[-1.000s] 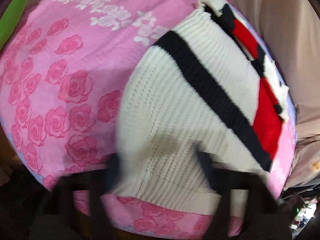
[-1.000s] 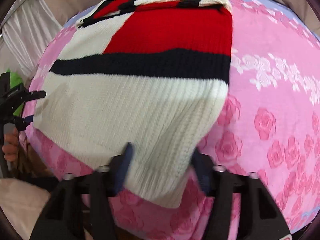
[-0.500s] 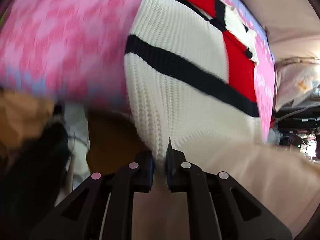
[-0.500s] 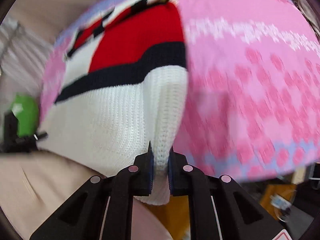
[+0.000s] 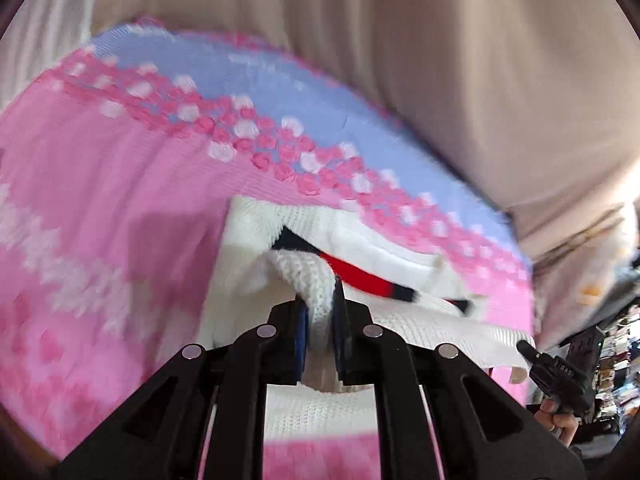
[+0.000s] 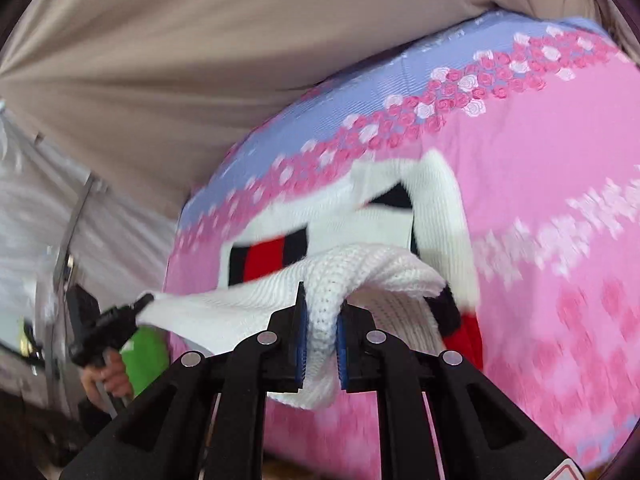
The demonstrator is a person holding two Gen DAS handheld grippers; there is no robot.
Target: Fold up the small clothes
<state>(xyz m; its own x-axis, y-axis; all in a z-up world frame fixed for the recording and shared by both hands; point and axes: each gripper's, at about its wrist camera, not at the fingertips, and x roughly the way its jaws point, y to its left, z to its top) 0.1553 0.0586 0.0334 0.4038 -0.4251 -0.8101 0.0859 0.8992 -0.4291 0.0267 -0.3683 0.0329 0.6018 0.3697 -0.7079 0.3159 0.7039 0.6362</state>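
Sweater (image 6: 360,276), white knit with black and red bands, lies partly on the pink rose-patterned bedspread (image 6: 540,208), its near hem lifted above the rest. We hold that hem at two places: our left gripper (image 5: 320,320) has its fingers clamped on one white corner, our right gripper (image 6: 322,320) has its fingers clamped on the other. Beige fabric (image 5: 440,60) hangs behind the bed.

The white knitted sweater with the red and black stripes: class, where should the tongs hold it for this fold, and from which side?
Grip the sweater at the two corners of its white ribbed hem, coming from the near edge of the pink bedspread. The hem is a thick, straight edge, and both the left tongs and right tongs already pinch it there, so it probably carries over evenly.
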